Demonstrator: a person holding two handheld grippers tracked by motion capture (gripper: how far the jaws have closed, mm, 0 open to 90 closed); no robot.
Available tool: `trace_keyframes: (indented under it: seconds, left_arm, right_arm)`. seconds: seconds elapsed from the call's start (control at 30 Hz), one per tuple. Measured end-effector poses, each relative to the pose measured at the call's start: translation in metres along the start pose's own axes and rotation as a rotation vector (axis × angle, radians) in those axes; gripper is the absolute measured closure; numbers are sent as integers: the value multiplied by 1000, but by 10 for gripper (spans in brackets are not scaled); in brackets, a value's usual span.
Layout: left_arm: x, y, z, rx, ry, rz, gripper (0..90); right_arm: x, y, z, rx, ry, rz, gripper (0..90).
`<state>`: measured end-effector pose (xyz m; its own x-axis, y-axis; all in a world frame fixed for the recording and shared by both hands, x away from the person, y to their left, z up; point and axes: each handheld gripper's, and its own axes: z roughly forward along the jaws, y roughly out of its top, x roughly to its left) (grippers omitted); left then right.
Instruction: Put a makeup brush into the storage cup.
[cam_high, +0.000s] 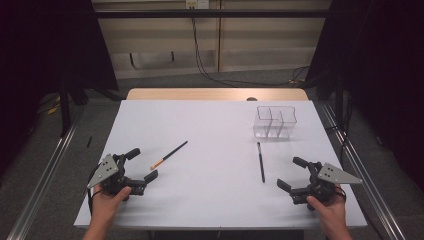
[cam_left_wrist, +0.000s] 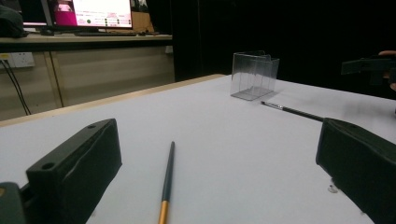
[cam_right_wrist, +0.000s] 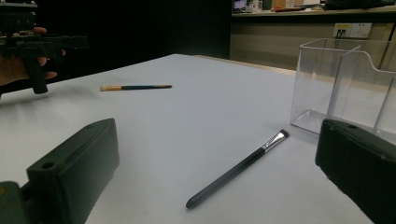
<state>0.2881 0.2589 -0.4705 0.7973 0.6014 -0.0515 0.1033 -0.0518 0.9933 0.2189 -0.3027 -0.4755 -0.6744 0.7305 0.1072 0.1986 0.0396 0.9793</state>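
On the white table (cam_high: 215, 200), near the person's edge, both grippers rest with their jaws spread as wide as they go and nothing between the pads. No brand or label can be read anywhere; the screen (cam_left_wrist: 100, 11) far behind the left gripper's jaws carries pink and white panels whose writing is too small to make out.

The left gripper (cam_high: 141, 163) holds nothing. Just ahead of it, toward the table's middle, lies the orange-ended brush (cam_high: 169, 155), its orange end nearest the jaws. In the left gripper view this brush (cam_left_wrist: 167, 179) lies on the table between the two jaws, untouched, pointing away.

The right gripper (cam_high: 292, 173) holds nothing either. The black brush (cam_high: 260, 161) lies just beside its jaws, apart from them, its tip pointing toward the clear box (cam_high: 274, 121) farther ahead. In the right gripper view the black brush (cam_right_wrist: 238, 168) shows a silver collar and flat bristles, which the high view is too small to tell, and the clear box (cam_right_wrist: 345, 88) stands just behind the right-hand jaw with its inner dividers visible.

The high view shows the grey plates on top of both grippers and the hands behind them. Each gripper view shows the other gripper far off at its edge
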Motion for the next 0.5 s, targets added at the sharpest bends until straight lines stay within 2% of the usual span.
trace_keyframes:
  seconds: [0.27,0.5]
  left_arm:
    - [4,6,8,2,8,7,0]
    - [8,11,23,1,4,16,0]
  right_arm:
    - [0,0,0,-2,-7,4,0]
    - [-1,1,-2,-8,-11,2,0]
